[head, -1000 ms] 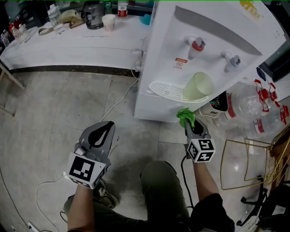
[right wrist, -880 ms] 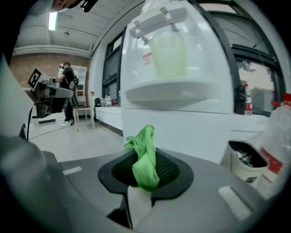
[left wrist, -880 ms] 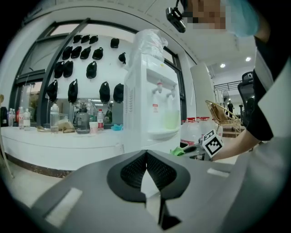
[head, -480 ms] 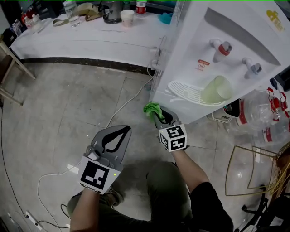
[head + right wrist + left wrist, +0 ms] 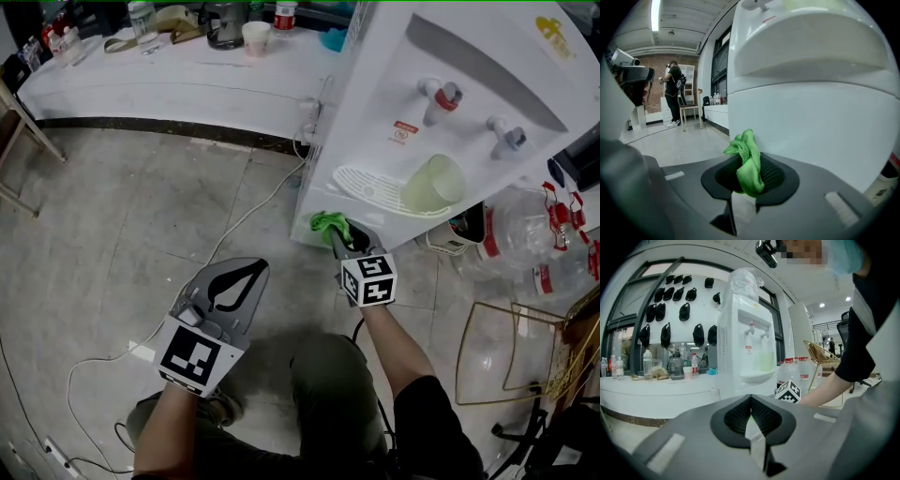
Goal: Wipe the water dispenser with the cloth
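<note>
In the head view, the white water dispenser (image 5: 450,122) stands at the upper right, with a red tap (image 5: 441,97) and a blue tap (image 5: 504,139) above a slotted drip tray (image 5: 370,187). A pale green cup (image 5: 433,183) sits on that tray. The right gripper (image 5: 339,230) reaches up to the lower left corner of the dispenser's front and holds a green cloth (image 5: 328,223) against it. The left gripper (image 5: 246,272) hangs over the bare floor, well apart from the dispenser. A white cable (image 5: 248,211) runs across the floor toward a long counter (image 5: 187,75). Large water bottles (image 5: 525,244) and a wire basket (image 5: 525,337) stand to the right.

In the left gripper view, the jaws are pressed together with nothing between them. The dispenser stands ahead, and the right gripper's marker cube shows low beside it.

In the right gripper view, the jaws are clamped on the bunched cloth, whose upper folds touch the dispenser's white lower panel. Far behind, a person (image 5: 675,89) stands by a chair (image 5: 689,115).
</note>
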Tool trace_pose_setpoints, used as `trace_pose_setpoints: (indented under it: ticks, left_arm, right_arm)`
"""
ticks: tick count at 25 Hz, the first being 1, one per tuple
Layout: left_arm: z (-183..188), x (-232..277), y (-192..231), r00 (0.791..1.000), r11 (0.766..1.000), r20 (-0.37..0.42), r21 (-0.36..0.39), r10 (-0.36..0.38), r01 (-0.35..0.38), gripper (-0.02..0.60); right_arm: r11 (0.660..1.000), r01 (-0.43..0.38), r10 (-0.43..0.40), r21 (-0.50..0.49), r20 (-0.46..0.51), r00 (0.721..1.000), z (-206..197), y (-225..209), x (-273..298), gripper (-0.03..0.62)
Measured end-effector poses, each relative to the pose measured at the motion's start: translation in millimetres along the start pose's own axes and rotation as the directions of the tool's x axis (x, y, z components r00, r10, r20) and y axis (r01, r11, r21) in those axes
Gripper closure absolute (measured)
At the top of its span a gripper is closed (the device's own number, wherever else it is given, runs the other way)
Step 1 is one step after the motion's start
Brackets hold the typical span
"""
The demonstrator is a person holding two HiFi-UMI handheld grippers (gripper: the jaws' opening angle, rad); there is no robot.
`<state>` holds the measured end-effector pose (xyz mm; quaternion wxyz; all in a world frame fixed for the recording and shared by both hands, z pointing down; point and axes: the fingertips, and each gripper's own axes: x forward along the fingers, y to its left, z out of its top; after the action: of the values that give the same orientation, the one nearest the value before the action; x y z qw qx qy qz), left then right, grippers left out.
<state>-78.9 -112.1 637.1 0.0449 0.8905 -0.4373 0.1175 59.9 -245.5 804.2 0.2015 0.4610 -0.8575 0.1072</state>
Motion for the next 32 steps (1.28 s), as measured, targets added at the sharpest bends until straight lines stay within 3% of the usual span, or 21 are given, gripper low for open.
trace_pose_setpoints:
  ticks: [8, 16, 19, 23, 28, 32]
  left_arm:
    - [5, 19, -10, 0.999, 0.999, 0.023, -0.022, -0.024, 0.024, 0.578]
    - [3, 26, -20, 0.999, 0.999, 0.035, 0.005, -0.039, 0.038, 0.578]
    - [0, 26, -22, 0.998, 0.999, 0.036, 0.018, -0.043, 0.043, 0.578]
    - [-1, 24, -21, 0.999, 0.999, 0.016, 0.004, -0.041, 0.041, 0.578]
    - [6, 20, -22, 0.999, 0.999, 0.004, -0.017, -0.046, 0.046, 0.578]
    - [5, 12, -21, 0.999, 0.999, 0.005, -0.016, -0.038, 0.038, 0.578]
  right_arm:
    - [0.983, 0.181, -0.180, 0.030, -0.041, 0.983, -27, -98, -67, 0.497]
    - [0.901, 0.422, -0.413, 0.102, -0.103, 0.905, -63, -191, -132, 0.498]
    - [0.876, 0.464, -0.453, 0.128, -0.108, 0.885, -69, -204, -149, 0.499]
    - [0.899, 0.422, -0.412, 0.117, -0.107, 0.905, -74, -181, -150, 0.499]
    - [0.979, 0.206, -0.205, 0.002, -0.105, 0.973, -76, -92, -110, 0.499]
    - [0.997, 0.065, -0.068, -0.037, -0.087, 0.994, -62, -30, -59, 0.499]
